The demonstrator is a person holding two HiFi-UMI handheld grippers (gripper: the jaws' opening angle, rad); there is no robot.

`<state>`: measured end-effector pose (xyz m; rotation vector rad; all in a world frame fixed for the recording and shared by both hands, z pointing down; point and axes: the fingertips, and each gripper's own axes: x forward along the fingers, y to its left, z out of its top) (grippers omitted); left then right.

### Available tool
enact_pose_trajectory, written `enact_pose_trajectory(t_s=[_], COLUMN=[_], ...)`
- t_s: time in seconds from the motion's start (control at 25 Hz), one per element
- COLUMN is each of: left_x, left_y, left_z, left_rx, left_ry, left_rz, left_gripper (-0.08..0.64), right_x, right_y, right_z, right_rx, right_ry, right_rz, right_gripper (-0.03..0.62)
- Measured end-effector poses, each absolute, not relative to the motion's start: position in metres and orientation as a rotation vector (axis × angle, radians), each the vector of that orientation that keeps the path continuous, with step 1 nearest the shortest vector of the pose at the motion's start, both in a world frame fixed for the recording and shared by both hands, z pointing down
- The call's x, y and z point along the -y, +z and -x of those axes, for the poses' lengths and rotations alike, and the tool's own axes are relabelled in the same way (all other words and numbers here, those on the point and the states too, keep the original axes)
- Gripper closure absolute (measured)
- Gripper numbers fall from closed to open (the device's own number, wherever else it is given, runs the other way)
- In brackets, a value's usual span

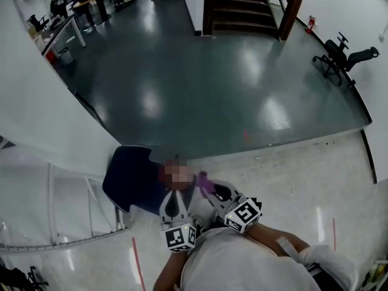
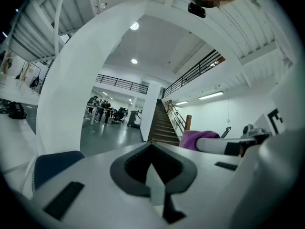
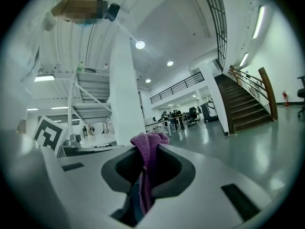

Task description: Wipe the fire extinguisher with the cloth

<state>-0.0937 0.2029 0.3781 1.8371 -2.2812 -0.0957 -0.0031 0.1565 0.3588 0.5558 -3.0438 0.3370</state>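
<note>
Both claws are closed, right claw pinching the cloth, left claw empty, so hold firm and approach the extinguisher.

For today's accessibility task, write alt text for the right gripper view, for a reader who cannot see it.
The right gripper, seen along its jaws, is shut on a purple cloth that bunches up above them. Beyond lies a bright hall with a white column, a glossy grey floor and a staircase at the right.
</note>
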Motion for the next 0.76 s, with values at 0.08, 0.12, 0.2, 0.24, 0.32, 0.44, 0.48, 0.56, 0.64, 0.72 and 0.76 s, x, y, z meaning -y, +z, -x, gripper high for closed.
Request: enact_pose_trajectory(t_s=[0.08,0.12,0.2,0.24,0.32,0.44,0.48,0.56,0.64,0.72,0.76], left_x=[-0.2033,-0.2032,-0.2028,-0.2025,-0.2027,-0.2045,-0.2049,-0.2055,-0.2056,-0.2053,-0.2051], left_y=[0.3776,0.3775,0.3779,0.3779,0.3782,0.3805,0.3812,0.3824,0.383,0.3832,0.3833], left_z=[0.0951,0.0956,0.0962,0.0964,0.0969,0.098,0.0984,0.0988,0.0979,0.0977,0.0979], left_rx=[2.283,2.285,2.289,2.29,2.291,2.291,2.291,2.291,2.291,2.293,2.294], left_ry=[-0.095,-0.094,-0.097,-0.099,-0.104,-0.102,-0.101,-0.101,-0.101,-0.1,-0.1], left_rz=[-1.839,-1.84,-1.839,-1.838,-1.832,-1.828,-1.827,-1.822,-1.816,-1.812,-1.81], left_gripper=[0.555,0.555,0.555,0.555,0.555,0.555,0.554,0.555,0.555,0.555,0.555], right_x=[-0.1557,-0.1555,-0.1556,-0.1559,-0.1565,-0.1572,-0.1569,-0.1561,-0.1548,-0.1533,-0.1525], right_y=[0.359,0.3593,0.3603,0.3606,0.3606,0.361,0.3611,0.3615,0.3615,0.3613,0.3613], right_z=[0.0033,0.0031,0.0022,0.0018,0.0018,0.0025,0.0026,0.0019,-0.0005,-0.002,-0.0025], right_rx=[3.042,3.041,3.043,3.044,3.046,3.049,3.05,3.049,3.047,3.045,3.044], right_ry=[0.333,0.332,0.333,0.334,0.336,0.333,0.333,0.334,0.333,0.328,0.325], right_rz=[-0.552,-0.55,-0.545,-0.542,-0.537,-0.537,-0.539,-0.542,-0.545,-0.547,-0.548], right_gripper=[0.535,0.537,0.536,0.536,0.537,0.536,0.537,0.537,0.537,0.537,0.536])
